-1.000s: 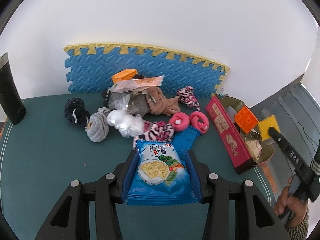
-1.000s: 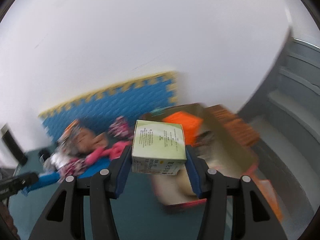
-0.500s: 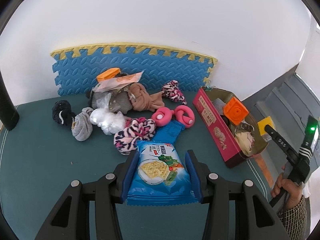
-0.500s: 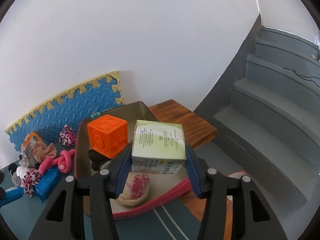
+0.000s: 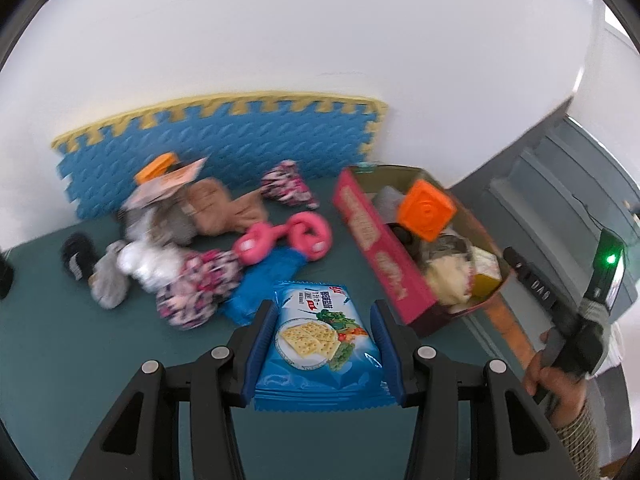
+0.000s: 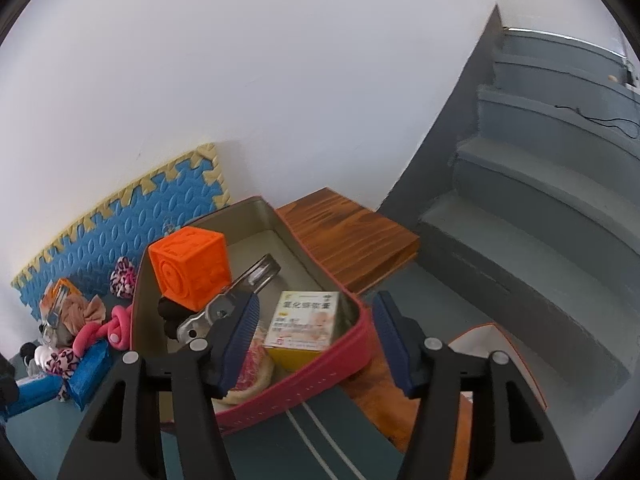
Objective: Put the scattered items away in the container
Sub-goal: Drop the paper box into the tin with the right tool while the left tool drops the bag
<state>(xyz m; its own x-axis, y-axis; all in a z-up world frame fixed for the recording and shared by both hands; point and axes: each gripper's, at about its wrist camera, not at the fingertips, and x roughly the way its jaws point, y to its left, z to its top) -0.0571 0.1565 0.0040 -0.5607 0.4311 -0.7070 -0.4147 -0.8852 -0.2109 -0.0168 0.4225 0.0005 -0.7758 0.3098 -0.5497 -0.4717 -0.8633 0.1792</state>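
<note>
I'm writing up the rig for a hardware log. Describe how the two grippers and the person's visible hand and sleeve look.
Both the left gripper and the right gripper have black angular linkage arms with silver screw heads and blue ribbed pads. Seen from the left wrist view, the right gripper's black handle carries white lettering, grey tape and a lit green light. The person's hand shows bare skin above a tan knit sleeve.

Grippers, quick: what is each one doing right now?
Left gripper: closed on the cracker packet.
Right gripper: open, empty, above the small box.
</note>
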